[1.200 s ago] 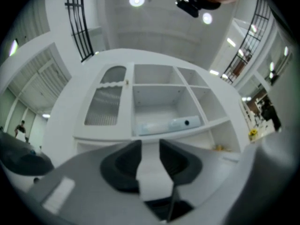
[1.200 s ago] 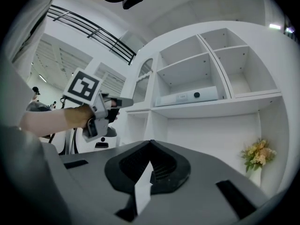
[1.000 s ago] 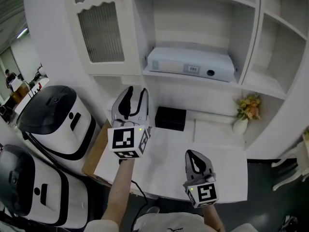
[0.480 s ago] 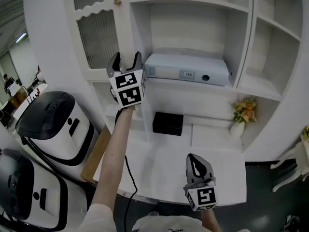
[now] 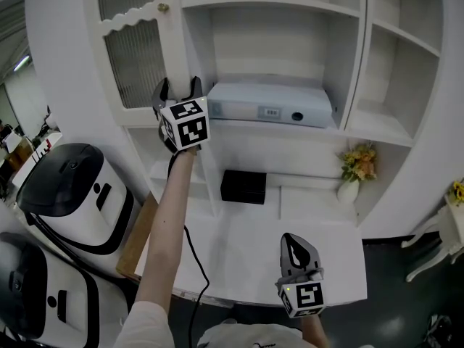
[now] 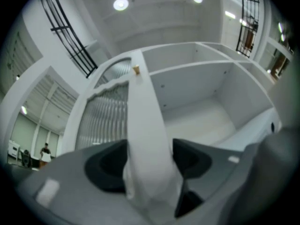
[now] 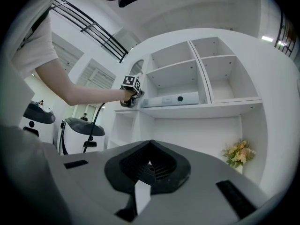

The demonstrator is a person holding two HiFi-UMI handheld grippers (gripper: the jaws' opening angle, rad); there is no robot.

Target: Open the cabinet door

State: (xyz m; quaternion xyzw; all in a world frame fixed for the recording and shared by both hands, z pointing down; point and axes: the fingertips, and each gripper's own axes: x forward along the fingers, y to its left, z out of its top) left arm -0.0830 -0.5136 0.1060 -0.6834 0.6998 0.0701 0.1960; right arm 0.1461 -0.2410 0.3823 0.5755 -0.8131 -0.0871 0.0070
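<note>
The jaws of the left gripper (image 6: 149,148) have just been opening and now stand wide, one on each side of the free-edge upright of the white cabinet door with ribbed glass and scalloped trim (image 5: 134,56). That upright fills the gap between them, but the pads do not appear to clamp it. The spread is probably so they can take the thick edge whole. They sit low on the door, well below its small brass knob (image 5: 163,8), likely because the edge is easier to reach there and gives a firmer pull than the tiny knob would.

The door lies about flush with the cabinet's front, so it looks not yet opened. It stands at the cabinet's left, beside the open shelf carrying a flat white device (image 5: 268,104).

The right gripper (image 7: 150,153) has its jaws closed together with nothing in them. It hangs level over the white desk (image 5: 319,267), well apart from the door, seemingly parked out of the swing path. A black box (image 5: 243,187) and yellow flowers in a white vase (image 5: 355,169) sit further back.
</note>
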